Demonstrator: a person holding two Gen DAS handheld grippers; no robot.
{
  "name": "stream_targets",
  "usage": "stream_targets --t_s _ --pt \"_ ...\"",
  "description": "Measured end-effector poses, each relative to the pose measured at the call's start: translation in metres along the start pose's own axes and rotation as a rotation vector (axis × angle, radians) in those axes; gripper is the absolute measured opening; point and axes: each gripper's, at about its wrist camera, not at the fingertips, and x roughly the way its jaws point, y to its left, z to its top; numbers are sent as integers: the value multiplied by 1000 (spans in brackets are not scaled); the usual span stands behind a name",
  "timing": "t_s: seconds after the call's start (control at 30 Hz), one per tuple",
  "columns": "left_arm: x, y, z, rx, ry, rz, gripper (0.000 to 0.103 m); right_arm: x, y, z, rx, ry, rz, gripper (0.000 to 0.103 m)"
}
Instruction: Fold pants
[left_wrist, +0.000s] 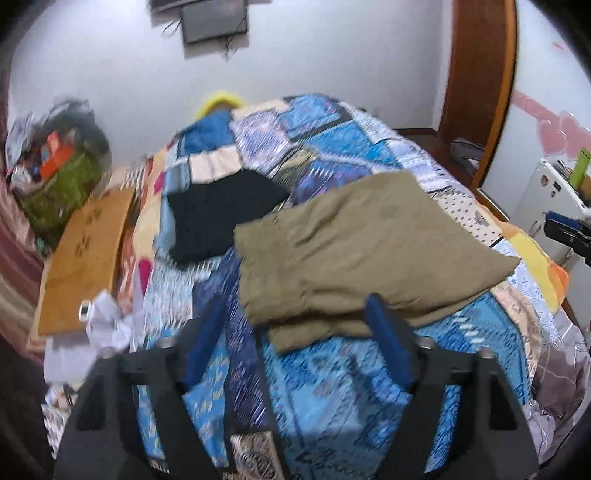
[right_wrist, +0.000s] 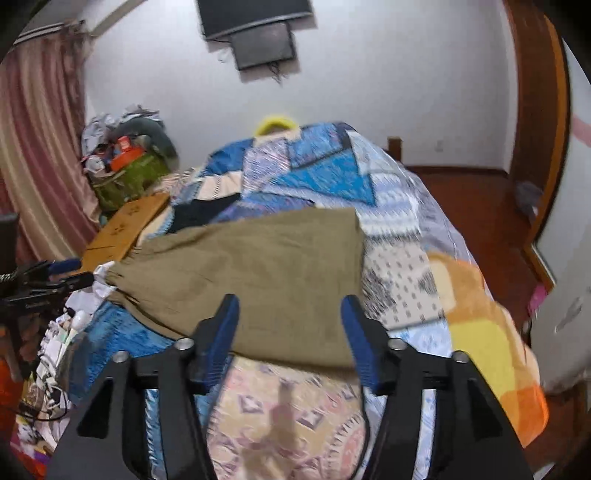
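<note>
Olive-green pants (left_wrist: 354, 251) lie folded flat on the patchwork bedspread (left_wrist: 332, 387); they also show in the right wrist view (right_wrist: 258, 273). My left gripper (left_wrist: 295, 317) is open and empty, just short of the pants' near edge. My right gripper (right_wrist: 290, 306) is open and empty, its blue fingers over the pants' near edge. The right gripper shows at the right edge of the left wrist view (left_wrist: 569, 232); the left gripper shows at the left of the right wrist view (right_wrist: 48, 277).
A black garment (left_wrist: 221, 221) lies on the bed beyond the pants. A cardboard box (left_wrist: 85, 258) and a cluttered green bag (left_wrist: 59, 173) stand left of the bed. A white appliance (left_wrist: 550, 206) stands at the right. The wall and a wooden door frame (right_wrist: 535, 129) are behind.
</note>
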Motion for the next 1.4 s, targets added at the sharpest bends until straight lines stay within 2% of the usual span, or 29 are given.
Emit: stream_targets --t_s 0.07,0.17,0.37,0.47,0.6,0.73,0.83,0.87,0.93,0.97,1.0,1.03,1.07,1.1,1.17,1.33,1.4 --pt "4 -10 7 35 -1 8 101 4 12 4 -27 -5 20 71" --pt "19 -27 10 109 29 1 101 21 28 5 -55 24 46 75" --pt "56 -54 1 266 97 18 101 59 51 -8 -116 122 79 75" --pt "71 -58 -2 310 120 29 101 75 61 -10 -178 161 76 75" --pt "83 -60 0 337 139 20 101 89 72 -11 -249 194 76 75" --pt "77 -52 20 299 127 -26 100 102 83 -12 -280 215 97 74" --pt "72 -49 31 277 107 -49 99 109 92 -13 -303 197 88 73" --pt "71 -49 32 273 99 -62 94 110 94 -12 -310 174 73 69" --pt "70 -48 30 255 92 -106 86 108 96 -11 -317 128 53 52" --pt "71 -48 28 251 95 -124 79 107 95 -8 -312 122 61 38" --pt "73 -49 24 253 102 -133 68 107 95 -7 -299 120 78 27" --pt "74 -51 21 259 102 -124 59 105 94 -5 -282 119 97 22" --pt "76 -53 17 268 103 -88 43 102 93 -4 -273 119 112 15" --pt "77 -55 14 273 105 -65 31 101 95 -3 -280 118 114 12" --pt "75 -57 9 270 106 -60 23 93 100 -5 -312 107 107 11" --pt "64 -53 4 225 111 -104 21 90 99 -14 -312 122 120 12" --pt "69 -51 1 221 146 -109 22 93 94 -17 -283 150 142 19"
